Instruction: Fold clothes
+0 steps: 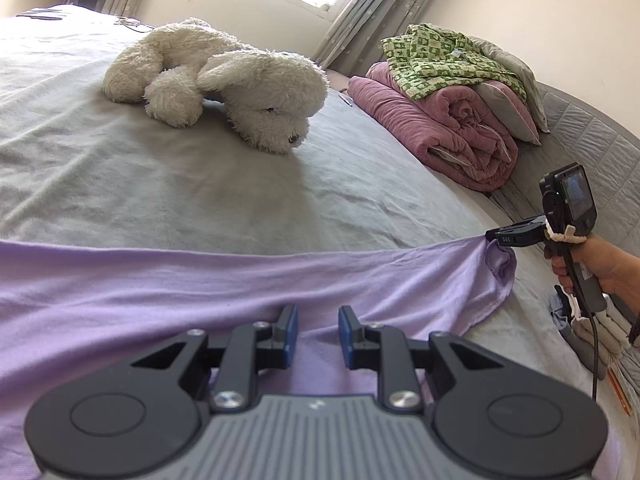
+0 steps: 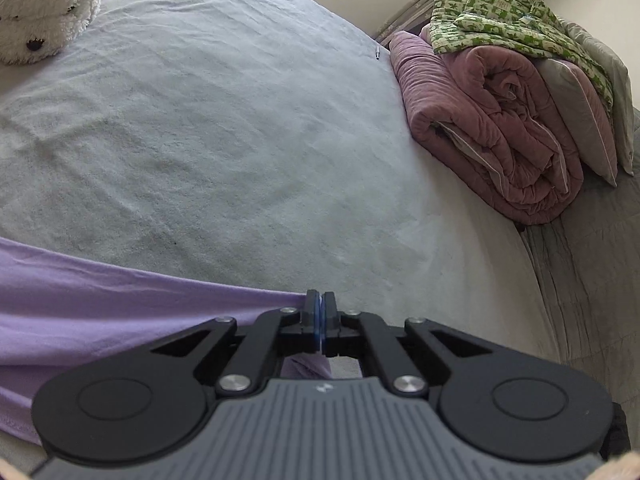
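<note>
1. The lilac soft-knit garment [image 1: 200, 280] lies spread across the near part of the grey bed sheet [image 1: 160, 184], a wide band running from the left edge of my left wrist view to a bunched corner at the right.
2. My left gripper [image 1: 318, 334] sits low over that cloth with its blue pads [image 1: 292, 328] a little apart. The lilac fabric shows in the gap and under the fingers, but I cannot tell whether the pads press on it.
3. Only my left wrist view shows my right gripper [image 1: 494, 236] from the outside: its black tips pinch the gathered corner of the garment, a small fold hangs below them, and the person's hand [image 1: 592, 268] wraps the handle.
4. My right wrist view shows the same grip from behind: my right gripper [image 2: 320, 312] has its jaws pressed together, and the garment's [image 2: 100, 312] edge runs taut into them from the left.
5. The fabric looks smooth and thin, with long shallow creases pulling toward the pinched corner.
6. The white fluffy plush dog [image 1: 224, 80] lies on the sheet beyond the garment. My right view catches only its head [image 2: 44, 12].
7. Both views show the rolled mauve quilt [image 2: 492, 128] with a green-and-cream checked cloth [image 2: 500, 20] on top, at the right end of the bed, well apart from the garment.
</note>
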